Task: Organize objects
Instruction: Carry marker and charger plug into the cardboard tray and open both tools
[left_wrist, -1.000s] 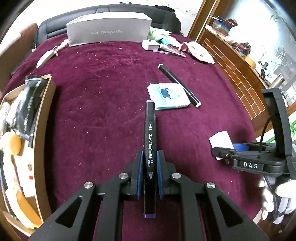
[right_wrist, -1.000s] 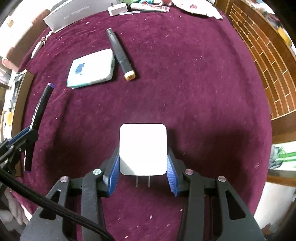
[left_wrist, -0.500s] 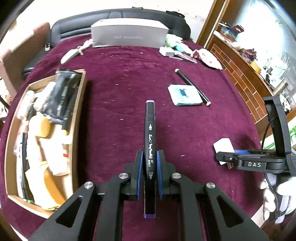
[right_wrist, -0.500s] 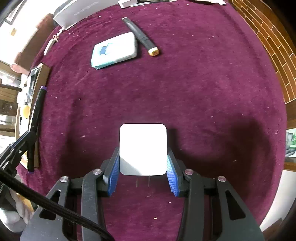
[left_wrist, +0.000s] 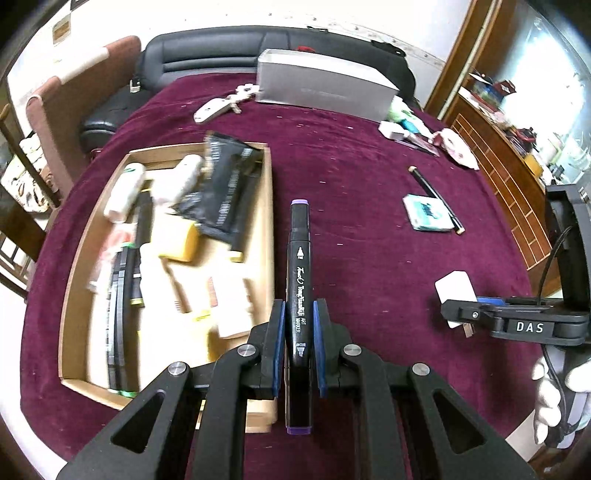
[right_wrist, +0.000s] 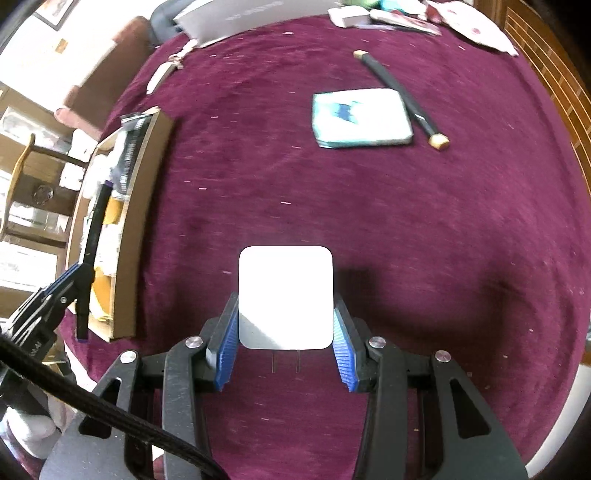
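My left gripper (left_wrist: 298, 314) is shut on a black art marker (left_wrist: 300, 266) with purple end caps, held above the dark red tablecloth beside the right wall of a wooden tray (left_wrist: 271, 206). The tray holds several items, among them a black pouch (left_wrist: 225, 192) and white tubes. My right gripper (right_wrist: 285, 317) is shut on a white plug adapter (right_wrist: 285, 295), its two prongs pointing back toward the camera. In the left wrist view that right gripper (left_wrist: 458, 314) hangs at the right with the adapter (left_wrist: 455, 290). In the right wrist view the marker (right_wrist: 94, 236) shows over the tray (right_wrist: 144, 206).
On the cloth lie a teal and white packet (right_wrist: 360, 118) and a long black pen (right_wrist: 402, 99). A grey box (left_wrist: 325, 86), a white key fob (left_wrist: 210, 109) and small clutter sit at the far edge. A sofa and chair stand beyond. Brick-patterned floor lies right.
Both grippers have swung left across the table, each still holding its object. The wooden tray has come from the left edge into full view under the left gripper.
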